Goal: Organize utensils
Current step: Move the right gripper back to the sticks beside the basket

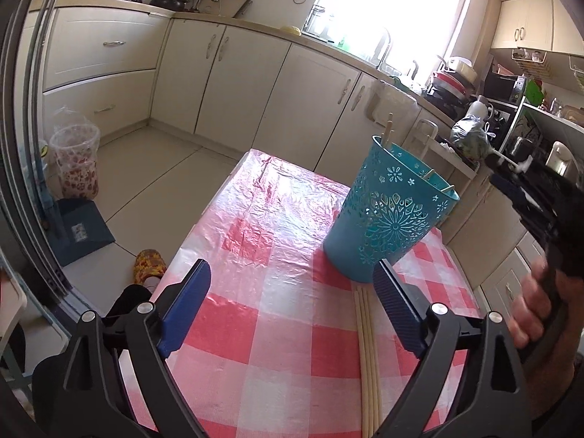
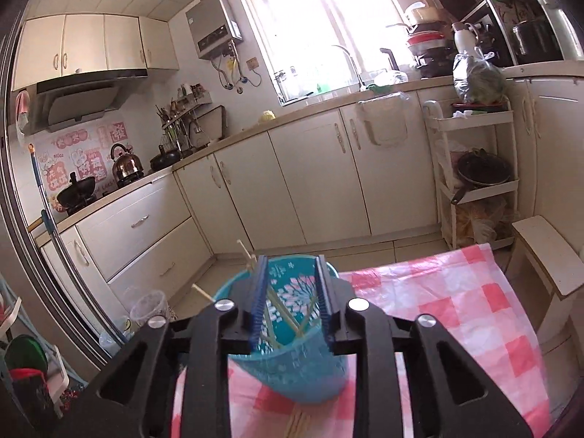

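A teal cut-out utensil cup stands on the red-checked tablecloth with several wooden chopsticks in it. Several more chopsticks lie flat on the cloth in front of the cup. My left gripper is open and empty, low over the table, its right finger next to the lying chopsticks. My right gripper hovers above the cup, jaws parted, nothing between them. It also shows in the left wrist view, right of the cup. Chopsticks lean inside the cup.
The table's far edge and left edge drop to the tiled floor. A clear bin and a slipper sit on the floor to the left. A white shelf cart and cabinets stand beyond the table.
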`<state>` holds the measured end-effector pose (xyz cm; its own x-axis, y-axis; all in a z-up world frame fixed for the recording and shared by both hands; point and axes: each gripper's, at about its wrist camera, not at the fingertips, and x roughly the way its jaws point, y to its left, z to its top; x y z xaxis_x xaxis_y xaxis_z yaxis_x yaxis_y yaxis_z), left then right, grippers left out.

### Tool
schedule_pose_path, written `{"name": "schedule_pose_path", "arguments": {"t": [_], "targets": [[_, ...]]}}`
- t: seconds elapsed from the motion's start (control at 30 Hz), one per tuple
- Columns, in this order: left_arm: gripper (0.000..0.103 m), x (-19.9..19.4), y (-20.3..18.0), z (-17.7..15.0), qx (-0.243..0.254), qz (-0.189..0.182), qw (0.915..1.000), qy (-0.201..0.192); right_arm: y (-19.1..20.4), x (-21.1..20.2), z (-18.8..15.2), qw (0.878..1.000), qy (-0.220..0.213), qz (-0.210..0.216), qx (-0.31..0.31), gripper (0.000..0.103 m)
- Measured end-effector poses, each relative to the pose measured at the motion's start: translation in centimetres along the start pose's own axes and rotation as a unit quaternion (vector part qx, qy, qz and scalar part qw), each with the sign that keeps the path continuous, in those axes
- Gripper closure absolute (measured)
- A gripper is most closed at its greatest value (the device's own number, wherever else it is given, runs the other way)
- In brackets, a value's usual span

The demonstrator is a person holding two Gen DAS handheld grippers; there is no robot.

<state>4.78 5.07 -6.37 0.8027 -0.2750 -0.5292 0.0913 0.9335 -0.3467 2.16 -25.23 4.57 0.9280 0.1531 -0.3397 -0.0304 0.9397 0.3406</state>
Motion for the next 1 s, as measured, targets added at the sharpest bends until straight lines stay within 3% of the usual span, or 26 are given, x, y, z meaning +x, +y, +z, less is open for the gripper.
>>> {"name": "schedule_pose_path", "arguments": {"t": [0.13,0.23,0.33,0.6,0.83,1.0], "targets": [[0.015,-0.6,-0.2,-1.0,-0.001,0.006,1.0,0.007,-1.0,-0.8,-6.4,0.994,0.105,-0.014,-0.003,0.068],[0.015,-0.8,-0.5,-1.6,-0.004,0.002,0.9998,0.017,-1.2,1.5,-9.8,0.983,0.185,-0.013,0.005,0.086],[0.013,-1.5,-0.9,-1.9,0.006,-0.002,0.9999,0.016,-0.1,3.5,-11.2,0.976,0.22,-0.01,-0.006,0.09],[0.012,-1.2,-0.2,-2.6,-0.004,-0.001,0.9995,0.031,1.1,7.5,-13.2,0.962,0.27,-0.032,-0.012,0.091],[0.012,-0.3,0.0,-3.0,-0.007,-0.001,0.999,0.045,1.9,7.3,-13.8,0.958,0.278,-0.04,-0.059,0.092],[0.012,1.3,-1.4,-3.2,0.02,-0.009,0.9964,0.082,0.8,6.3,-13.6,0.95,0.289,-0.018,-0.115,0.094]]}}
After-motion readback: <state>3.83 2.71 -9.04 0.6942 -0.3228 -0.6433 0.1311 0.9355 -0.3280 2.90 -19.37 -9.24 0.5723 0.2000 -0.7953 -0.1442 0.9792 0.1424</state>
